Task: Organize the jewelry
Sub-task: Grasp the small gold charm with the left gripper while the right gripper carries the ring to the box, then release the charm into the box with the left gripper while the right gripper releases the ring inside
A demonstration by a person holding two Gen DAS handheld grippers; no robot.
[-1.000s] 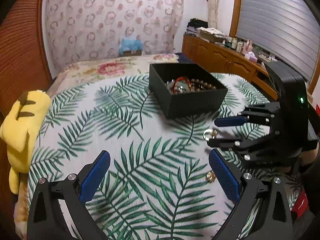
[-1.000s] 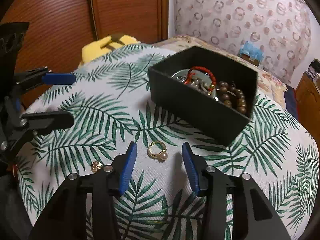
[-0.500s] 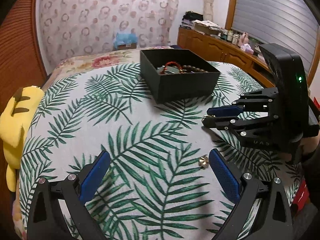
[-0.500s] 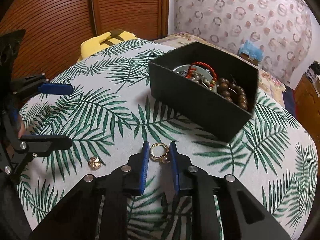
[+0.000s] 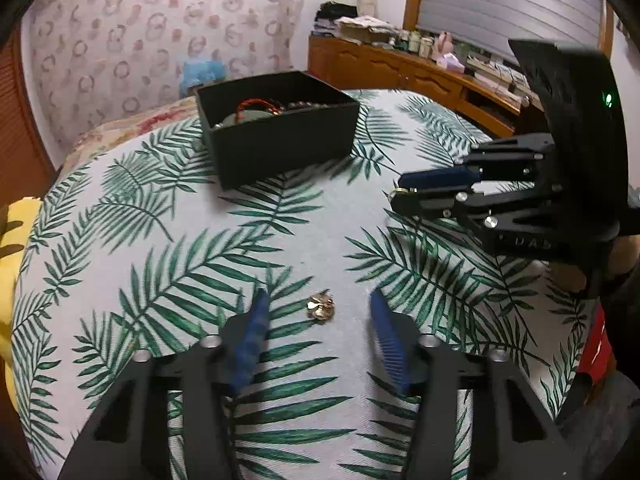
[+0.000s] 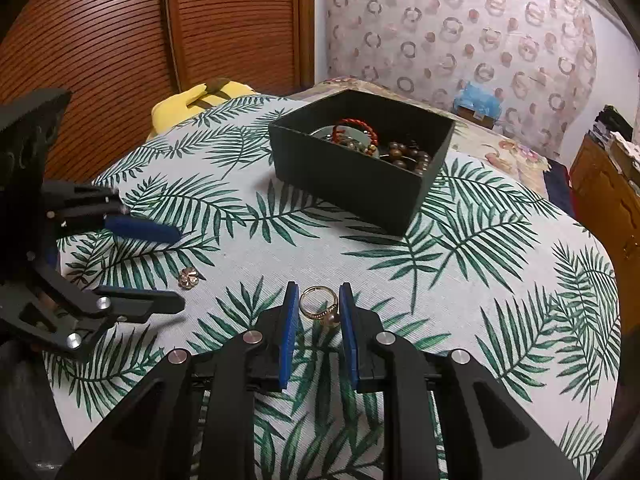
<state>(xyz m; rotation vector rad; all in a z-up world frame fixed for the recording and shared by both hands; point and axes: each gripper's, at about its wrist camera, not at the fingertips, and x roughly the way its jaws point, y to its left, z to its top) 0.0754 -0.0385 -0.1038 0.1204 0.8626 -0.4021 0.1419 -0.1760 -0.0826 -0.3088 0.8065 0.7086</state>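
The right gripper point(image 6: 319, 312) has clamped the ring point(image 6: 319, 304) and lifted it. The left gripper point(image 5: 316, 320), apart, now straddles the charm point(image 5: 320, 306); both should go into the box point(image 6: 360, 176).

cloth point(image 6: 500, 280) white, green palm fronds | box point(image 6: 352, 184) black | ring point(image 6: 318, 304) gold | plush point(image 6: 188, 104) yellow

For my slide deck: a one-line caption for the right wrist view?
Right gripper shut on a gold ring near the black jewelry box on the leaf-print cloth.
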